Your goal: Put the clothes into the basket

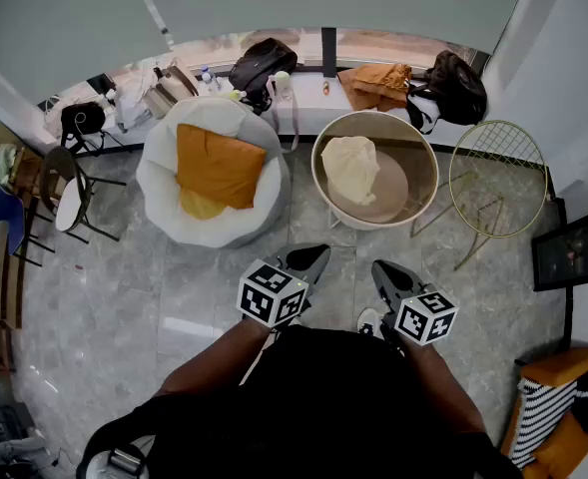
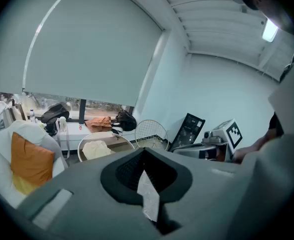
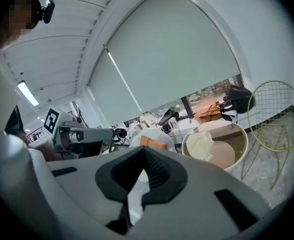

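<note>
A round beige basket [image 1: 425, 154] stands on the tiled floor ahead, with a cream cloth [image 1: 351, 168] lying inside it. An orange garment [image 1: 218, 166] is spread over a white beanbag [image 1: 164, 203] to its left. More orange clothes [image 1: 378, 85] lie bunched on the window ledge. My left gripper [image 1: 316, 254] and right gripper [image 1: 382, 269] hover side by side near my body, short of the basket, both shut and holding nothing. The left gripper [image 2: 145, 152] view shows the basket [image 2: 82, 145] and cream cloth [image 2: 97, 149] beyond its jaws. The right gripper [image 3: 146, 150] view shows the basket [image 3: 241, 145] to its right.
A gold wire stand [image 1: 498, 178] sits right of the basket. Black bags [image 1: 260, 63] and bottles crowd the ledge, with another bag [image 1: 458, 86] at its right end. A chair and small round table [image 1: 69, 203] are at the left, a striped seat [image 1: 548, 422] at lower right.
</note>
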`<state>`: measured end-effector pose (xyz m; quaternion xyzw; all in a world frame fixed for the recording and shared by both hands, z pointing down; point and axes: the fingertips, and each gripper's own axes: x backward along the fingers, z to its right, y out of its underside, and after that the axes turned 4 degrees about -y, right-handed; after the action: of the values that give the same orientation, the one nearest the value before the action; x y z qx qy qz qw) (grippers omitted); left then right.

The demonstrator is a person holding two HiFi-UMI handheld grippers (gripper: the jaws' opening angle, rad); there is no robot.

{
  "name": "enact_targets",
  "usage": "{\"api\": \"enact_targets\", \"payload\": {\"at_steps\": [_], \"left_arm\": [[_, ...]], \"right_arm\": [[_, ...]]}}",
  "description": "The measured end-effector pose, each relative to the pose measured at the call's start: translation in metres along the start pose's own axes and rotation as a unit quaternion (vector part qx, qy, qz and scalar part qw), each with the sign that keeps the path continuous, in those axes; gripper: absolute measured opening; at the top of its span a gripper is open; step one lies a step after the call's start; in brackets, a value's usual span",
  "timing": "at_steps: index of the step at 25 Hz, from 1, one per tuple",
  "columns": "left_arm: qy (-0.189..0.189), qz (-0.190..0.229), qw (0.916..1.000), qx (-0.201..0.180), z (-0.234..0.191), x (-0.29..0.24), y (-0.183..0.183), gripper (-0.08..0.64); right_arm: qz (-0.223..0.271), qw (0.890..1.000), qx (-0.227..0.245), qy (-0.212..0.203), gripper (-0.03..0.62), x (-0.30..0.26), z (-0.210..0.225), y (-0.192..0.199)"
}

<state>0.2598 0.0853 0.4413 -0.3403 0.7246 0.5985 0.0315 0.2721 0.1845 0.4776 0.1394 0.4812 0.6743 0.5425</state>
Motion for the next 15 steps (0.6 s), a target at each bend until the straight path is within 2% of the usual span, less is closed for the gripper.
{"api": "enact_targets", "payload": {"at_steps": [15], "left_arm": [[0.001,-0.005,1.0000,0.002,-0.0081,0.0040,0.0035,0.000]], "right_arm": [[-0.001,1.000,0.001,-0.006,0.014,-0.0061,-0.0089,0.0022]]}}
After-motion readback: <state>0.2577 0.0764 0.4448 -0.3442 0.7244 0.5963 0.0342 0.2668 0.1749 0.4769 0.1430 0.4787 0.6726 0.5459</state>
